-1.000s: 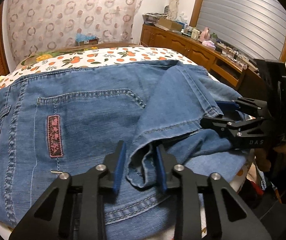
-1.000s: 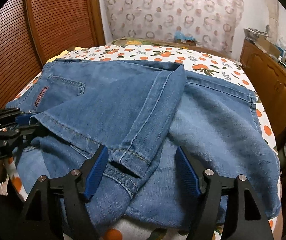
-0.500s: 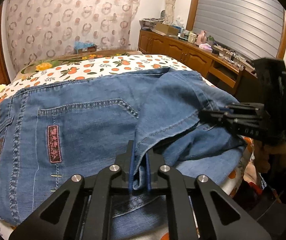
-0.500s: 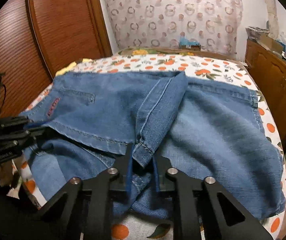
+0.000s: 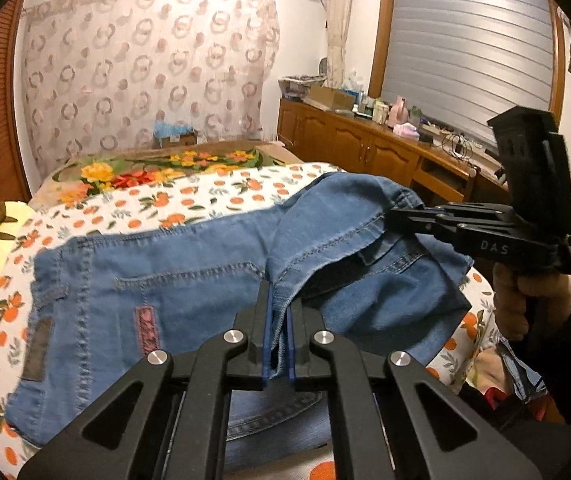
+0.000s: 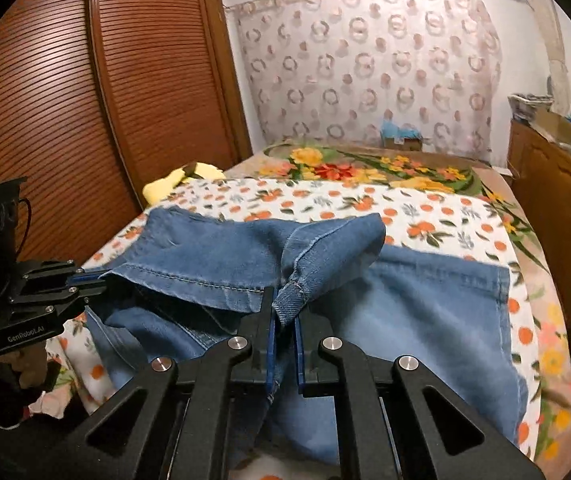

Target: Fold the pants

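In the left wrist view there is one pair of blue jeans (image 5: 165, 292) lying on one bed (image 5: 213, 196) with an orange-fruit sheet. The left tongs (image 5: 279, 320) are pinched tight on a hem edge of the jeans, and the cloth sits squeezed between the two blue pads (image 5: 268, 332). The hem rises off the bed from these tongs. To the right of the left tongs, the right tongs (image 5: 395, 216) are closed on the other end of the same hem, and one hand (image 5: 525, 296) holds their handle. One back pocket and one small red patch (image 5: 146, 328) show to the left of the left tongs. One long wooden worktop (image 5: 385, 148) with many small things on it stands far beyond the right tongs.

In the right wrist view the right tongs (image 6: 283, 320) are shut tight on a folded hem corner of the jeans (image 6: 425, 300), with denim between the two pads (image 6: 271, 340). To their left, the left tongs (image 6: 97, 276) grip the far end of the lifted hem. The rest of the jeans lies flat on the bed (image 6: 425, 216), in front of and to the right of the right tongs. One brown slatted door (image 6: 85, 100) stands behind the left tongs.
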### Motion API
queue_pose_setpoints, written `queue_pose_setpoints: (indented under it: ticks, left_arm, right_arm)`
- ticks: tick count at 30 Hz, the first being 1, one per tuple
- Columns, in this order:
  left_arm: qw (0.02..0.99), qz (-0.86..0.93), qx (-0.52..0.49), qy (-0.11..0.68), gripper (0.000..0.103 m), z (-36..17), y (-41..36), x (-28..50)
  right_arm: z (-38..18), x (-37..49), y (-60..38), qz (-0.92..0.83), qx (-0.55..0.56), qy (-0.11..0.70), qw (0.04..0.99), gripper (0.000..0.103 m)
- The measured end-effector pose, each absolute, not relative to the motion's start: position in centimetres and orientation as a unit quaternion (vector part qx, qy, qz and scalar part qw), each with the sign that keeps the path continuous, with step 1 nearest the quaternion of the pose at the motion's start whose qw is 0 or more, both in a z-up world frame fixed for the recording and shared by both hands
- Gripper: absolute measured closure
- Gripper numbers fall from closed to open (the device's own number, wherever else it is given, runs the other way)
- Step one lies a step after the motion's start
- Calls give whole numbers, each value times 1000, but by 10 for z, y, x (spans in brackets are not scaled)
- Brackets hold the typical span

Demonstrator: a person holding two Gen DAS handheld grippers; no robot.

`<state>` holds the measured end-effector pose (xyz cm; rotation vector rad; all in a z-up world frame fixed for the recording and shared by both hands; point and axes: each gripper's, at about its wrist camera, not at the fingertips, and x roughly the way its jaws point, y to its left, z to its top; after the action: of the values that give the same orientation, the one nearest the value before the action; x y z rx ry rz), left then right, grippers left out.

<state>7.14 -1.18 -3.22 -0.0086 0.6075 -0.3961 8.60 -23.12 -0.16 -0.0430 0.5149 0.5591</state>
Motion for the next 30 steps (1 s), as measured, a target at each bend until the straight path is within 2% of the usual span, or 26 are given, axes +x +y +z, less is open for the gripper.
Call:
queue_pose_setpoints:
  ticks: [4, 8, 11, 19, 20, 21, 30]
  left_arm:
    - [936, -195, -2, 293, 97, -29, -9, 71]
    - [936, -195, -3, 294, 97, -30, -8, 70]
    - [934, -197, -1, 299, 97, -32, -9, 71]
    - [931, -194, 0, 309, 97, -37, -10, 73]
    - [932, -193, -1, 308, 97, -36, -9, 73]
    - [932, -193, -2, 307, 97, -35, -8, 73]
    - [947, -175, -10, 270, 97, -10, 16, 59]
  right_arm:
    - [-5, 96, -228, 278, -23, 266, 923, 95]
    - [-11, 107, -225, 269, -27, 285, 920, 78]
    - [-11, 110, -224, 266, -26, 292, 918, 72]
    - [0, 102, -219, 270, -21, 274, 923, 72]
    - [2, 99, -220, 269, -21, 264, 926, 76]
    - [3, 97, -221, 271, -21, 256, 928, 98]
    - [26, 88, -204, 303, -37, 205, 930, 98]
